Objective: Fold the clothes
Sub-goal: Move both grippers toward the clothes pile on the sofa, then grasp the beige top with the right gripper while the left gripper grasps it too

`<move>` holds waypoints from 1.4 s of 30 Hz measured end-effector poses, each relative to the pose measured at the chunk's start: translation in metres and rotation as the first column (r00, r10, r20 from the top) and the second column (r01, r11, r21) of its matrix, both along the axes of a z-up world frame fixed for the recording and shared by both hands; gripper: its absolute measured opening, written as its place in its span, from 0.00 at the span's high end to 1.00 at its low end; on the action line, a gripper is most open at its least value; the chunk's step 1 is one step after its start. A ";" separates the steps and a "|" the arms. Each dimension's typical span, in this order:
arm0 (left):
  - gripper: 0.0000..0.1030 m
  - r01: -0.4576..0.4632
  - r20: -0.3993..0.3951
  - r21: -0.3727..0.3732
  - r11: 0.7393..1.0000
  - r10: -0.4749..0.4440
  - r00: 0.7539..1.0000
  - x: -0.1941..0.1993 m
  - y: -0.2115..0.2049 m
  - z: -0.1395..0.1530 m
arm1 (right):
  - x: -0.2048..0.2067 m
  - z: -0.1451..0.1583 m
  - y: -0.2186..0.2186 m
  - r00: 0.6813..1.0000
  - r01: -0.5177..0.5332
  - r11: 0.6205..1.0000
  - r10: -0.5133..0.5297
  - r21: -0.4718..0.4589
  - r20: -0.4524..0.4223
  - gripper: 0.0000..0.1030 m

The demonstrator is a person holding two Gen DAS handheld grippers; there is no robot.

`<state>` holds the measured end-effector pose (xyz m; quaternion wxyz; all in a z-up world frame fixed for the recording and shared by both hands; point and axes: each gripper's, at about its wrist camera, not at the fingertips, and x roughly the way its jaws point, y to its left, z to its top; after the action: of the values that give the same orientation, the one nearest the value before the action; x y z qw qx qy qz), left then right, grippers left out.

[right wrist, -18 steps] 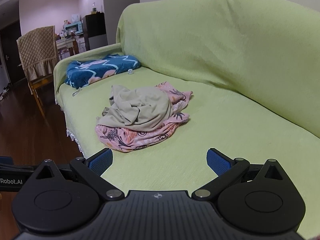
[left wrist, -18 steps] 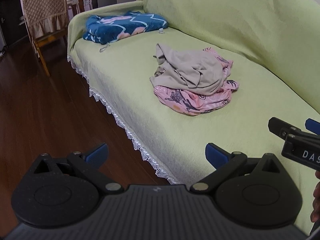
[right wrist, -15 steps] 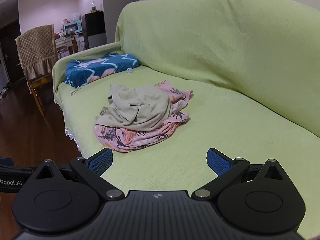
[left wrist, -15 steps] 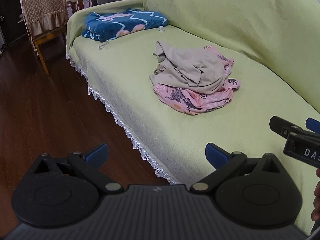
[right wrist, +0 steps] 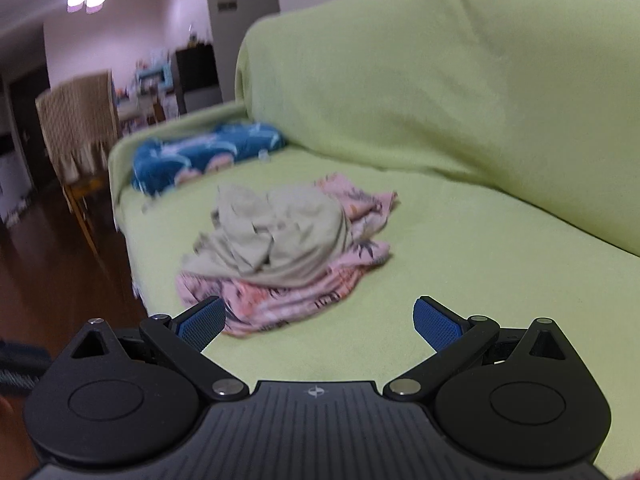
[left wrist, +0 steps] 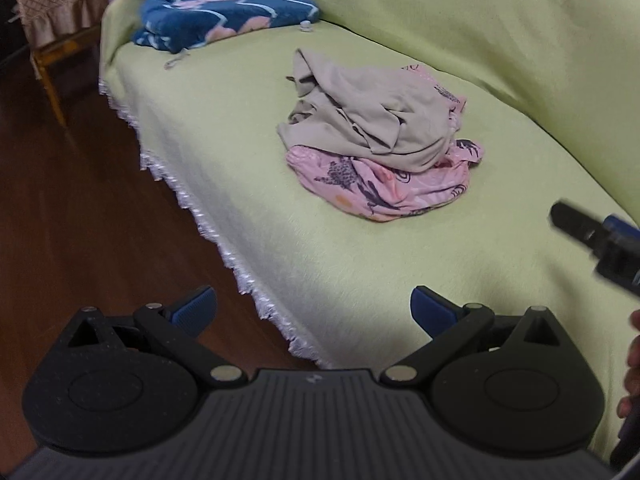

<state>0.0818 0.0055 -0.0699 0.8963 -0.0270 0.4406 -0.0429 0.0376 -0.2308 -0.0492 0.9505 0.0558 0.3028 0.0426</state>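
A crumpled beige garment (left wrist: 368, 120) (right wrist: 280, 236) lies on top of a pink patterned garment (left wrist: 384, 188) (right wrist: 280, 300) in the middle of the sofa seat (left wrist: 224, 128) (right wrist: 460, 264). My left gripper (left wrist: 314, 310) is open and empty, hanging over the seat's lace front edge, short of the pile. My right gripper (right wrist: 320, 322) is open and empty too, low over the seat, its left fingertip (right wrist: 202, 322) just in front of the pink garment. The right gripper's tip (left wrist: 588, 232) shows at the right edge of the left wrist view.
A folded blue blanket (left wrist: 224, 16) (right wrist: 204, 152) rests by the sofa's far arm. The green-covered backrest (right wrist: 460, 92) rises behind the seat. Dark wood floor (left wrist: 80, 208) lies left of the sofa, with a covered chair (right wrist: 78, 120) beyond.
Both grippers have moved in toward the clothes pile, which now looks larger and nearer in both views. Both have stayed open.
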 end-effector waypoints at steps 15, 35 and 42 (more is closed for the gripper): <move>0.56 -0.033 0.064 -0.125 0.992 0.041 0.997 0.143 0.060 -0.043 | 0.102 -0.052 0.064 0.935 -0.329 0.921 0.348 -0.211 0.060 0.69; 0.54 0.010 0.060 -0.171 0.985 0.001 0.998 0.157 0.080 -0.069 | 0.146 -0.106 0.152 0.797 -0.440 0.690 0.595 -0.575 0.103 1.00; 0.55 0.078 0.105 -0.168 0.983 -0.061 0.993 0.144 0.065 -0.052 | 0.102 -0.025 0.064 0.867 -0.285 0.943 0.330 -0.172 0.373 1.00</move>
<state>0.2256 0.0709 -0.1223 0.9094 -0.0864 0.3907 -0.1135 0.1397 -0.1668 -0.0738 0.9745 -0.0557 0.1107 0.1873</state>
